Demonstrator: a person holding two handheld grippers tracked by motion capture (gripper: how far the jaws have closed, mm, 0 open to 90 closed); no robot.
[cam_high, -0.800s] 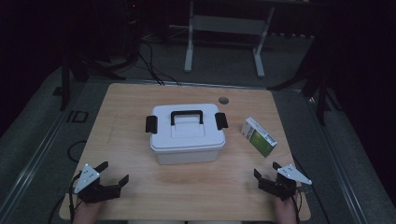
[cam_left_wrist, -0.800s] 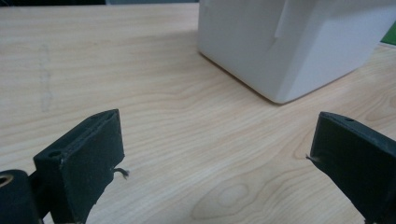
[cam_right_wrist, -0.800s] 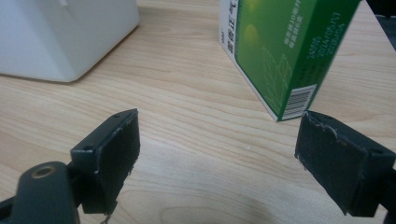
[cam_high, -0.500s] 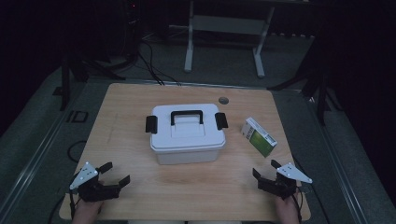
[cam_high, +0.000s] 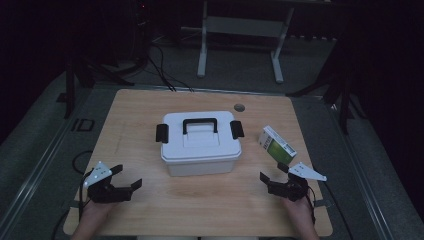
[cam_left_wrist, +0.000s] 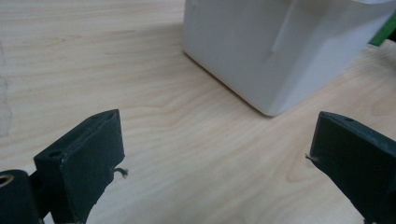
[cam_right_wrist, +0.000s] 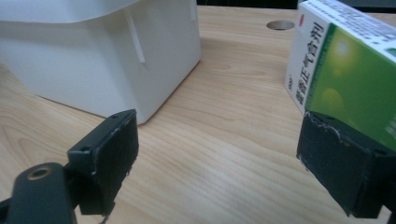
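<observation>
A white lidded storage box with a black handle and two black side latches stands at the middle of the wooden table. A green and white carton lies to its right. My left gripper rests open near the front left edge and points at the box's near corner; nothing lies between its jaws. My right gripper sits open at the front right, just before the carton, with bare wood between its jaws. The box's corner is to the left in the right gripper view.
A round cable hole sits near the table's far edge. Beyond the table, a white metal stand and dark cables lie on the grey floor. Bare wood stretches in front of the box between my two hands.
</observation>
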